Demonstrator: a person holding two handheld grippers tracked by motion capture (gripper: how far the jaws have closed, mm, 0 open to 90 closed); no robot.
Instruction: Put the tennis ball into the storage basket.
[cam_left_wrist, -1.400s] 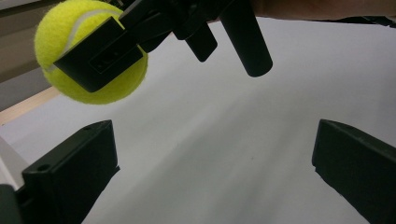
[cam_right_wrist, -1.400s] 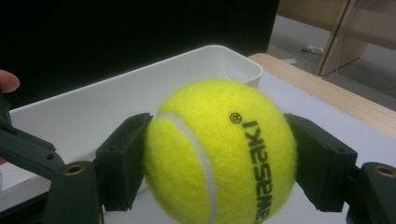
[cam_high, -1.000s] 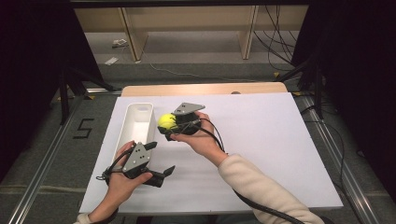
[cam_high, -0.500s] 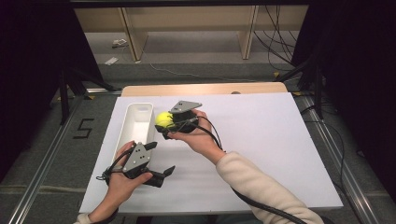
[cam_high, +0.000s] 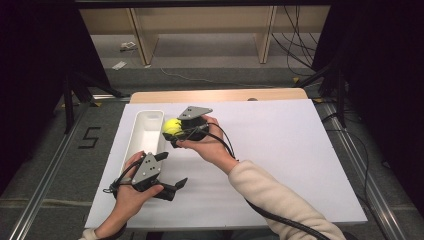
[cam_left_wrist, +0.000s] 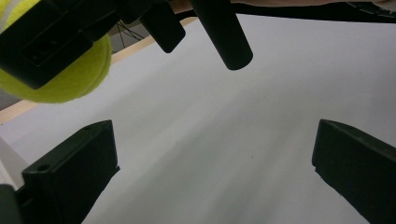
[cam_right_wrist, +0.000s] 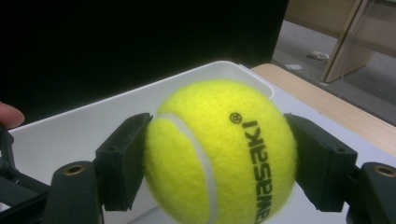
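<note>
A yellow tennis ball (cam_right_wrist: 219, 154) sits between the jaws of my right gripper (cam_high: 172, 131), which is shut on it. In the high view the tennis ball (cam_high: 172, 126) hangs just at the right rim of a long white tray (cam_high: 142, 137). The tray's inside (cam_right_wrist: 70, 135) lies right behind the ball in the right gripper view. My left gripper (cam_high: 172, 186) rests low near the front of the white table sheet (cam_high: 280, 150), jaws wide open and nothing between them. From the left gripper view the tennis ball (cam_left_wrist: 70, 74) shows at the upper left, above the bare sheet.
A wooden table edge (cam_high: 220, 95) runs behind the white sheet. Metal rails (cam_high: 45, 170) flank the table on both sides. Dark curtains stand to the left and right, and a wooden shelf frame (cam_high: 200, 30) is beyond on the floor.
My right gripper has carried the tennis ball a little to the left, closer to the tray's rim. The left gripper has stayed put.
</note>
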